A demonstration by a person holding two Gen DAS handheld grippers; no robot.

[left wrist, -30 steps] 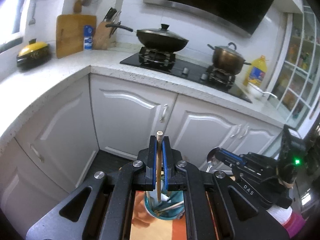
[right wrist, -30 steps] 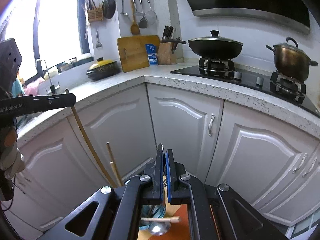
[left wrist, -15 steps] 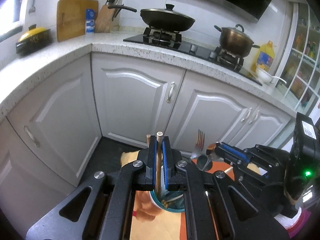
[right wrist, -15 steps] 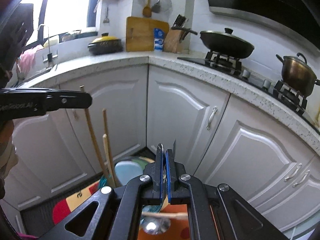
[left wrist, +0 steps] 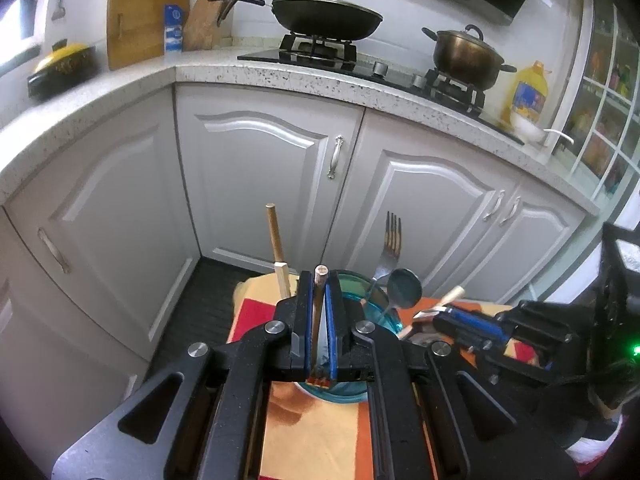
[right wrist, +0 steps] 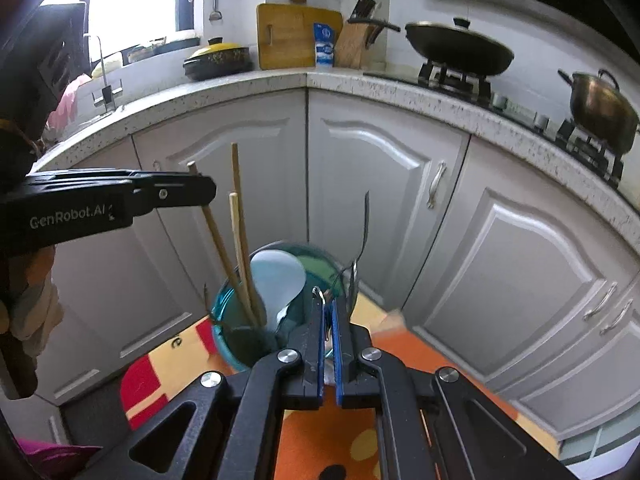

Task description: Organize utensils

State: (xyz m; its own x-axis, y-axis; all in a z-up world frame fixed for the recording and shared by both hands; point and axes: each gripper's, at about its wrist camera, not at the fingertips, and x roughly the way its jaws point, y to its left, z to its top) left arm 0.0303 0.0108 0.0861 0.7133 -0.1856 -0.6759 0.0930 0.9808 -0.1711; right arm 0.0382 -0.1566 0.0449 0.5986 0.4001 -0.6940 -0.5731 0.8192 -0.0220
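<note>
Left gripper [left wrist: 319, 280] fingers were clamped on a chopstick [right wrist: 214, 228], long axis near-vertical, lower end already in the teal cup [right wrist: 228, 320] directly below; right gripper [right wrist: 328, 308] fingers nearly together, contents unclear, just beside the cup rim.

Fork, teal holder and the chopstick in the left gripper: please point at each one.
fork [left wrist: 393, 227], left wrist view, on its tines.
teal holder [right wrist: 224, 304], right wrist view, on its rim.
chopstick [left wrist: 320, 271], left wrist view, on its top end.
</note>
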